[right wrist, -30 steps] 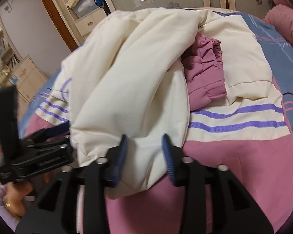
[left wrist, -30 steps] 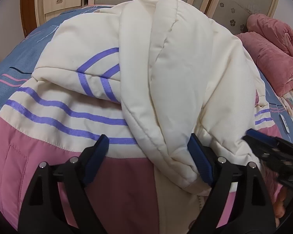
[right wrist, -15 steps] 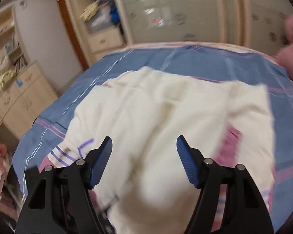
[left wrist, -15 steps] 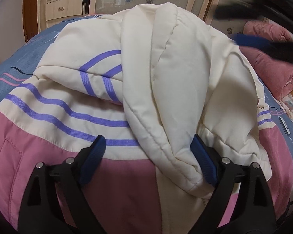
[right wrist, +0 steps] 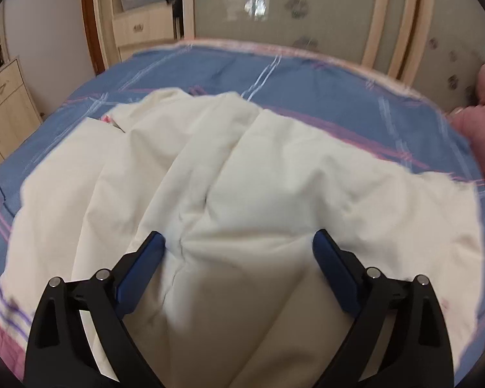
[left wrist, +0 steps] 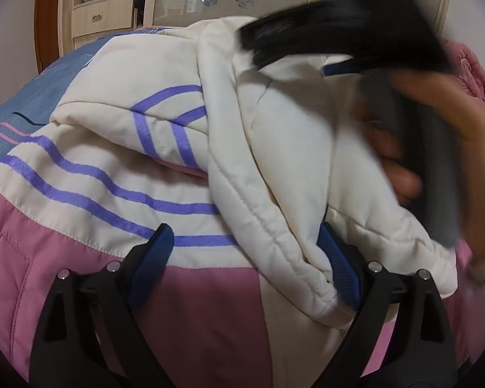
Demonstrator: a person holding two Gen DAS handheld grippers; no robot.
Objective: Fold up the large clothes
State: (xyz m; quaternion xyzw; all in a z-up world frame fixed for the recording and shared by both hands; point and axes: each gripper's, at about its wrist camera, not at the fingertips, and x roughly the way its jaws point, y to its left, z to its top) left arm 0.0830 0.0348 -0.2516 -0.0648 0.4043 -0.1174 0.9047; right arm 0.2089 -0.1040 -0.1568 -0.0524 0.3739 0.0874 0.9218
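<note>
Left wrist view: blue bed sheet (left wrist: 19, 110) is showing at the left edge, with a wooden cabinet with a drawer (left wrist: 97, 21) standing behind it. Large jacket (left wrist: 165, 174), cream on top with purple stripes and pink below, is lying folded on the bed and filling most of the view; a cream padded fold (left wrist: 268, 200) is draping down the middle toward the camera. Left gripper (left wrist: 242, 258) is hovering low over the jacket with its blue fingers (left wrist: 152, 255) spread wide; the fold's rounded end is sitting between them, against the right finger or just in front of it, and the left finger is lying apart from the fold, so nothing is being pinched. Its jaws have just been opening a little. Further right, the right gripper (left wrist: 342, 68) is passing across the top as a dark blur, a hand (left wrist: 436, 123) wrapping its grey handle, with a pink blanket (left wrist: 472, 74) behind. Right wrist view: wooden cupboard (right wrist: 3, 103) is standing at the left, the blue plaid sheet is running across the far side, and the jacket's cream side is lying under the right gripper, whose blue pads (right wrist: 139, 274) are standing wide apart over the cloth and gripping nothing, its jaws having just been opening. Pink blanket is peeking in at the right edge.
</note>
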